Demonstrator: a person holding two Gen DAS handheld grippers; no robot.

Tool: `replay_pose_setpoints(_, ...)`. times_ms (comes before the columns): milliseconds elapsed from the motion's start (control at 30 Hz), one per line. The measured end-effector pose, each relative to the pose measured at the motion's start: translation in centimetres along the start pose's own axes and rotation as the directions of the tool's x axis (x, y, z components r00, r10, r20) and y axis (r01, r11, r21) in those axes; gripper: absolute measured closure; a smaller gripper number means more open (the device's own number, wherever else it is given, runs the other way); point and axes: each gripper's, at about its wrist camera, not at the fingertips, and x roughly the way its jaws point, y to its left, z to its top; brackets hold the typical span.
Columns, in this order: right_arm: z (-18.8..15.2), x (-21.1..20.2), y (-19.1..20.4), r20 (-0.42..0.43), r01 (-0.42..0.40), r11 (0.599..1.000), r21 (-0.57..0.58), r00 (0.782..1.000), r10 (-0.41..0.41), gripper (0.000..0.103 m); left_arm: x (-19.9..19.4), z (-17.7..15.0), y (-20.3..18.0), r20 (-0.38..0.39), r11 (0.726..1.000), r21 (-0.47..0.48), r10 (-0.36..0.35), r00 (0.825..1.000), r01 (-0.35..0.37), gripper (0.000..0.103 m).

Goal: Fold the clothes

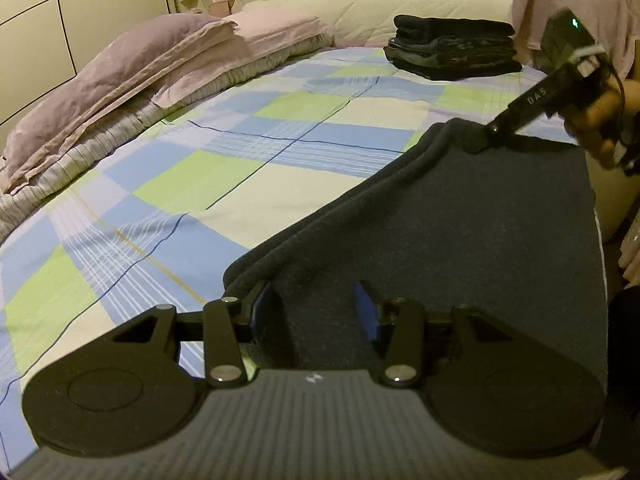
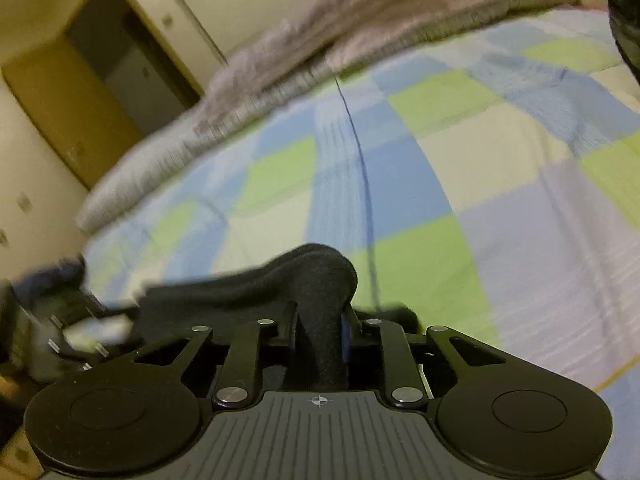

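Dark folded garment point(image 1: 500, 216) lies on the near right of the checked bedspread point(image 1: 248, 148), its long edge running from the unclenched left gripper point(image 1: 316, 304) at the near corner to the far corner pinched by the right gripper point(image 2: 319, 336).

The right gripper point(image 2: 319, 334) pinched a bunched fold of dark grey garment point(image 2: 320, 280) between its blue pads, above the checked bedspread point(image 2: 420, 184); folded bedding point(image 2: 320, 40) lay along the bed's far edge.
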Motion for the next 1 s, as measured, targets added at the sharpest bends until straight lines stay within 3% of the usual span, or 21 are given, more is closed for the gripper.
replay_pose_setpoints(100, -0.3, -1.1, -0.3, 0.021, -0.018, 1.0, 0.023, 1.0, 0.017, 0.077, -0.4, 0.2, -0.1, -0.004, 1.0, 0.005, 0.007, 1.0, -0.007, 0.06)
replay_pose_setpoints(200, -1.1, -3.2, 2.1, 0.047, 0.078, 0.993, -0.087, 0.996, -0.074, 0.063, -1.8, 0.2, -0.4, 0.012, 1.0, 0.002, 0.022, 1.0, -0.022, 0.063)
replay_pose_setpoints(333, -4.0, -6.2, 5.3, 0.106, 0.153, 0.969, -0.196, 0.985, -0.134, 0.062, -4.2, -0.2, -1.1, 0.046, 0.999, -0.034, 0.003, 0.999, -0.002, 0.062)
replay_pose_setpoints(400, -6.0, -6.5, 6.0, 0.08, 0.167, 0.963, -0.213, 0.985, -0.153, 0.062, -4.6, -0.6, -1.7, 0.029, 0.999, -0.035, -0.015, 0.999, 0.016, 0.062)
replay_pose_setpoints(467, -7.2, -6.6, 5.6, 0.074, 0.159, 0.972, -0.171, 0.986, -0.149, 0.062, -4.0, -1.5, -2.6, -0.013, 1.0, 0.0, -0.007, 1.0, 0.007, 0.062)
replay_pose_setpoints(567, -8.9, -6.7, 4.9, 0.067, 0.146, 0.984, -0.102, 0.988, -0.14, 0.062, -4.0, -2.4, -2.8, -0.012, 1.0, -0.011, 0.001, 1.0, -0.001, 0.062)
replay_pose_setpoints(900, -8.3, -8.0, 2.4, 0.044, 0.018, 0.993, 0.118, 0.999, -0.023, 0.062, -3.8, -3.1, -2.2, -0.013, 0.998, -0.059, 0.012, 1.0, -0.012, 0.052)
replay_pose_setpoints(1000, -8.2, -7.9, 2.4, 0.034, 0.021, 0.992, 0.127, 0.999, -0.025, 0.062, -3.6, -3.1, -2.2, -0.017, 0.998, -0.062, 0.015, 1.0, -0.016, 0.048)
